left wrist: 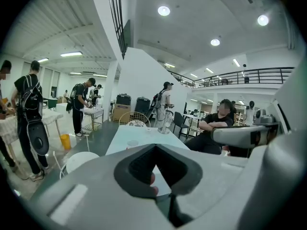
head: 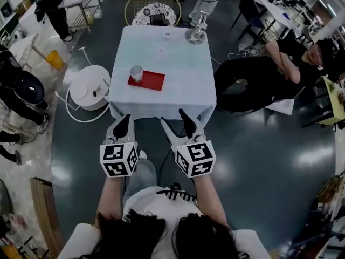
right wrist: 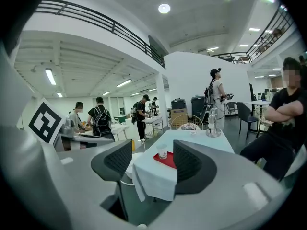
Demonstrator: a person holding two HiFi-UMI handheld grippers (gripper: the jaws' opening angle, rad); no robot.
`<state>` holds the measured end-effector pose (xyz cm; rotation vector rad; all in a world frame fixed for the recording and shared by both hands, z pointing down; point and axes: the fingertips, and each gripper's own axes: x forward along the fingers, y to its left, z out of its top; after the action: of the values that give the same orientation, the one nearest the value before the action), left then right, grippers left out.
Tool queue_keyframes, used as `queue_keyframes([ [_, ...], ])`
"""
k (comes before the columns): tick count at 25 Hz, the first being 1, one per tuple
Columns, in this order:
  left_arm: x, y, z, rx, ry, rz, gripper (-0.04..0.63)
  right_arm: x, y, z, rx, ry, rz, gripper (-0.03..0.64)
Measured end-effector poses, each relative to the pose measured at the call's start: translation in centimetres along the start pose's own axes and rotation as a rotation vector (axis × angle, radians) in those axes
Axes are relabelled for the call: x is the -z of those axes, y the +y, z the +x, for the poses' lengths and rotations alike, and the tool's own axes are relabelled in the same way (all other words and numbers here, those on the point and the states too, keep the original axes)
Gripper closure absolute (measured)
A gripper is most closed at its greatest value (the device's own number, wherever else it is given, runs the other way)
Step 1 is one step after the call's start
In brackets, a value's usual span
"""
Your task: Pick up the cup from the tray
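A white cup point(head: 136, 73) stands on the left end of a red tray point(head: 150, 81), on the near left part of a table point(head: 178, 90) under a pale cloth. Both grippers hover over the floor just short of the table's near edge. My left gripper point(head: 124, 124) is shut with nothing in it; past its pads point(left wrist: 125, 169) I see the cup point(left wrist: 132, 143). My right gripper point(head: 179, 125) is open and empty. Between its pads point(right wrist: 116, 163) the cup point(right wrist: 162, 152) and tray point(right wrist: 166, 160) show well ahead.
A round white stool point(head: 89, 87) stands against the table's left side. At the far end are a glass stand point(head: 195, 34), a small cup point(head: 167, 34) and a wire chair point(head: 152, 7). A person point(head: 269, 74) sits to the right; others stand far left.
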<state>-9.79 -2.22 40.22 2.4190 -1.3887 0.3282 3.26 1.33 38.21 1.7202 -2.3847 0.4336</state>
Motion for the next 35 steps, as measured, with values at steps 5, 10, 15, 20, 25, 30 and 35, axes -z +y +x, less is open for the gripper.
queue_keyframes([
  [5, -2.6, 2.4, 2.5, 0.024, 0.010, 0.025, 0.594, -1.9, 0.0, 3.8, 0.015, 0.021, 0.015, 0.342],
  [10, -3.9, 4.3, 5.6, 0.054, 0.029, 0.055, 0.594, -3.0, -1.0, 7.1, 0.054, 0.018, 0.012, 0.336],
  [15, -4.5, 6.2, 8.3, 0.086, 0.057, 0.086, 0.594, -2.8, -1.8, 10.7, 0.078, 0.032, 0.024, 0.314],
  [20, -5.4, 8.5, 11.0, 0.077, 0.078, 0.082, 0.594, -3.1, -1.2, 14.5, 0.041, 0.049, -0.040, 0.264],
  [25, -6.0, 10.1, 13.1, 0.057, 0.100, 0.092, 0.594, -3.3, -0.9, 17.9, -0.019, 0.071, -0.066, 0.234],
  [30, -6.4, 11.9, 15.9, 0.024, 0.104, 0.070, 0.594, -4.9, -1.3, 21.0, -0.080, -0.001, -0.090, 0.171],
  [35, -6.6, 12.7, 18.3, 0.002, 0.110, 0.066, 0.594, -4.3, -2.6, 24.0, -0.105, 0.045, -0.140, 0.146],
])
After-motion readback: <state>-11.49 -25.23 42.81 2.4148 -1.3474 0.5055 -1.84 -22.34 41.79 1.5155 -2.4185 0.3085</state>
